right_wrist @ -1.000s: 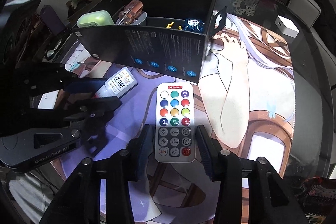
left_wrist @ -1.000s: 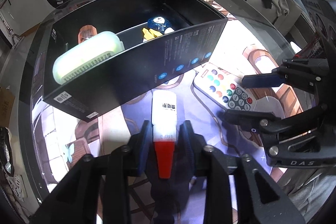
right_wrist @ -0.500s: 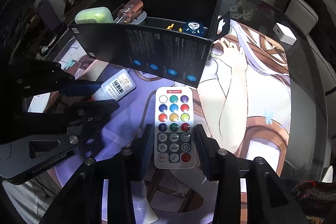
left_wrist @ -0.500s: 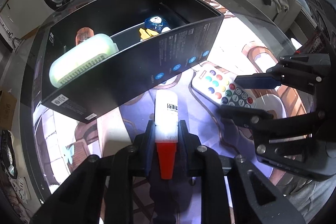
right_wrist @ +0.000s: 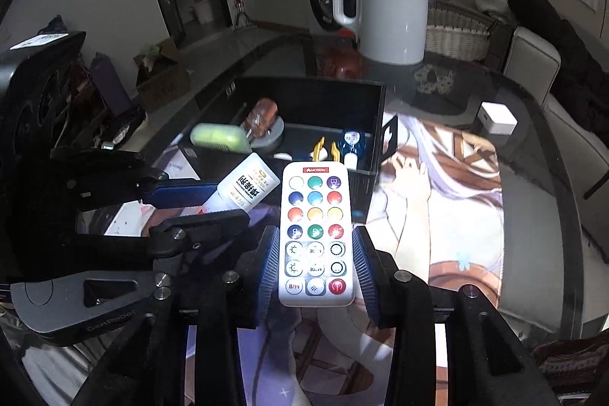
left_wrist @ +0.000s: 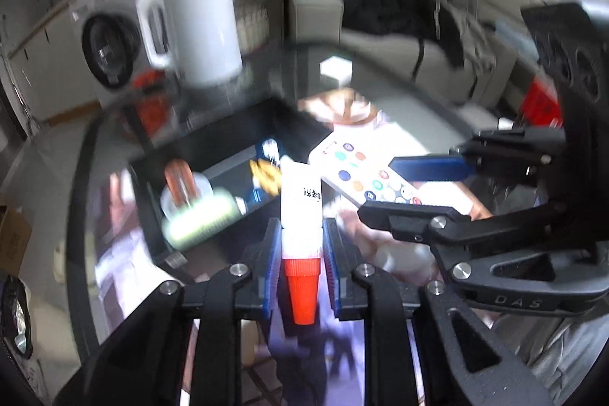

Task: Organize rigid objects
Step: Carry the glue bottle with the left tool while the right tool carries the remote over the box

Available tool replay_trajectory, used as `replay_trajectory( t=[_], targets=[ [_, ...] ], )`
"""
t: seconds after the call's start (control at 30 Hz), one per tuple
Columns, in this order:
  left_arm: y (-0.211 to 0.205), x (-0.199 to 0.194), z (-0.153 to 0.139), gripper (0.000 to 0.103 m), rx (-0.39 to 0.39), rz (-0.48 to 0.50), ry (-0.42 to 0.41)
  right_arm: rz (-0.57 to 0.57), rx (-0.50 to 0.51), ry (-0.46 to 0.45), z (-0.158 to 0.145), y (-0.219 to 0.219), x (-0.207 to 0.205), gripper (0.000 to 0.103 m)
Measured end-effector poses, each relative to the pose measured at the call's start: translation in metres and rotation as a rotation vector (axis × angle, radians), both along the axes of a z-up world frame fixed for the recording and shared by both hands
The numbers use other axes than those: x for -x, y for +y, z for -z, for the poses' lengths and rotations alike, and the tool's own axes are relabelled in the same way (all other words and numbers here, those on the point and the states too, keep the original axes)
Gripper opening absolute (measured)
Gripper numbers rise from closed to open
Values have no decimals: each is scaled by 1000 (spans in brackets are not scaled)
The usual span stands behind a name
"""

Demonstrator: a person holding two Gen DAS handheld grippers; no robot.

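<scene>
- The left gripper (left_wrist: 300,246) clamped a red-capped glue bottle (left_wrist: 300,215), lifted near the black box's (right_wrist: 365,124) front wall.
- The right gripper (right_wrist: 316,265) clenched the remote (right_wrist: 315,234), also raised.
- Carrying step; next, each likely needs lowering into a free compartment before releasing.

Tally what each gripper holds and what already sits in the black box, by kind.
Held glue bottle, left gripper: 1
Held remote, right gripper: 1
In the black box:
Green case: 1
Orange-handled screwdriver: 1
Grey disc: 1
Yellow clips: 2
Blue-and-white item: 1
Total: 8
</scene>
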State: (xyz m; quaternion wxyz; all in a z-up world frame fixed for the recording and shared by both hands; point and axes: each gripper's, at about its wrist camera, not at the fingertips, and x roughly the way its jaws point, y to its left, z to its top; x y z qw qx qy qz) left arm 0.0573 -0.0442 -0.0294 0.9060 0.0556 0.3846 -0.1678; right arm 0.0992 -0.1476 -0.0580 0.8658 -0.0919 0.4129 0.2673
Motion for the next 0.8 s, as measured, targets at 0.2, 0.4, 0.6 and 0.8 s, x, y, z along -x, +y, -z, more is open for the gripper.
replay_trajectory(
  t=[0.2, 0.4, 0.6, 0.8],
  targets=[
    [14, 17, -36, 19, 81, -46, -200, 15, -116, -192, -43, -10, 20, 39],
    [27, 30, -56, 19, 104, -83, -356, 61, -183, -413, -70, -17, 47, 39],
    [31, 29, -61, 19, 115, -94, -378, 32, -173, -493, -78, -9, 65, 39],
    [34, 25, -61, 19, 129, -99, -370, 29, -182, -484, -78, -9, 65, 39]
  ],
)
